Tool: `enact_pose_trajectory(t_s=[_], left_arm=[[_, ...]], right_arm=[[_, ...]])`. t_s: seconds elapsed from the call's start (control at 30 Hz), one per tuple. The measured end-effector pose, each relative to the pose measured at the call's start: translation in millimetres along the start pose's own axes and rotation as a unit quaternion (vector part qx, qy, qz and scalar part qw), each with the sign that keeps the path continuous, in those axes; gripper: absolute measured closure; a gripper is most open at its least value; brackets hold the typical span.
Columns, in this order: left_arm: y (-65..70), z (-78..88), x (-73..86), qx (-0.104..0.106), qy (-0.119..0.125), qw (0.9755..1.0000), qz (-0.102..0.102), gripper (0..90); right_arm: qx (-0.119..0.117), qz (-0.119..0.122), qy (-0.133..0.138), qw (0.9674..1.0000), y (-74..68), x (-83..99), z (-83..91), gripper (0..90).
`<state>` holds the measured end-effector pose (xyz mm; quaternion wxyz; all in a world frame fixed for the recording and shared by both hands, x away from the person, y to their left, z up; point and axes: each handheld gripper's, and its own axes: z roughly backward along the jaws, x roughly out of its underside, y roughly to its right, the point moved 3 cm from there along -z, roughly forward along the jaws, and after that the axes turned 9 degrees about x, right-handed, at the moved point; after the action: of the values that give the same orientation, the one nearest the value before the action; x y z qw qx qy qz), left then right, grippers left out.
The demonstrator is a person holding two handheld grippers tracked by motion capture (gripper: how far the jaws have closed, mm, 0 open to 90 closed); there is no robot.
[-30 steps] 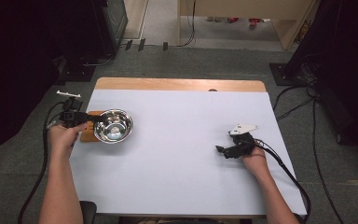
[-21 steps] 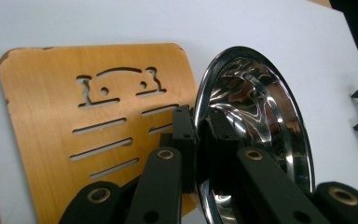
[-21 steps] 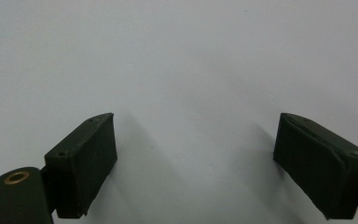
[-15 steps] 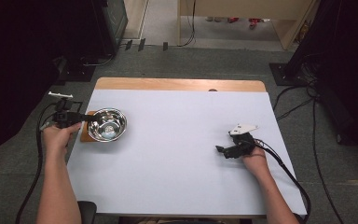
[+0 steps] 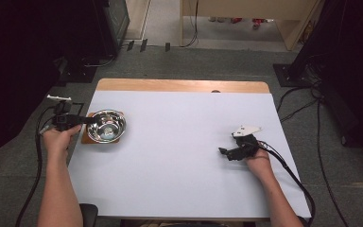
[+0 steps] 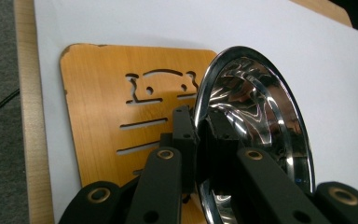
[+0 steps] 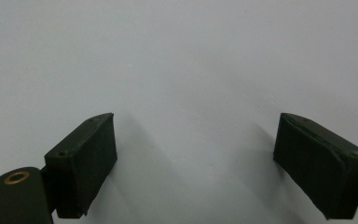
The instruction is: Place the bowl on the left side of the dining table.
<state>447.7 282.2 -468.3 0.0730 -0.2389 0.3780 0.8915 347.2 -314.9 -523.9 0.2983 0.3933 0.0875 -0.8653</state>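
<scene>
Since a second ago the left tongs (image 5: 89,121) have dragged the steel bowl (image 5: 106,126), pinched tight by its thin slick rim, leftward onto the wooden board (image 6: 107,112) at the surface's (image 5: 184,156) left edge, while the right tongs (image 5: 224,152) sit wide open and empty.

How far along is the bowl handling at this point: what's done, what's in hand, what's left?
Done: the left gripper is clamped on the rim of the steel bowl. In hand: the bowl is over the wooden board near the table's left edge. Left: probably releasing it; the right gripper rests open and empty on the white surface.
</scene>
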Motion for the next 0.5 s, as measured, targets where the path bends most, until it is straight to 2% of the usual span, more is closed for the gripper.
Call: enact_pose_trajectory(t_s=[0.33, 0.5], left_arm=[[-6.5, 0.4, 0.2, -0.001, 0.013, 0.9999, 0.010, 84.9], [-9.2, -0.7, 1.3, -0.008, 0.014, 0.9999, 0.006, 84.0]], right_arm=[[0.000, 0.000, 0.000, 1.0000, 0.0, 0.0, 0.0, 12.6], [0.000, 0.000, 0.000, 1.0000, 0.0, 0.0, 0.0, 12.6]])
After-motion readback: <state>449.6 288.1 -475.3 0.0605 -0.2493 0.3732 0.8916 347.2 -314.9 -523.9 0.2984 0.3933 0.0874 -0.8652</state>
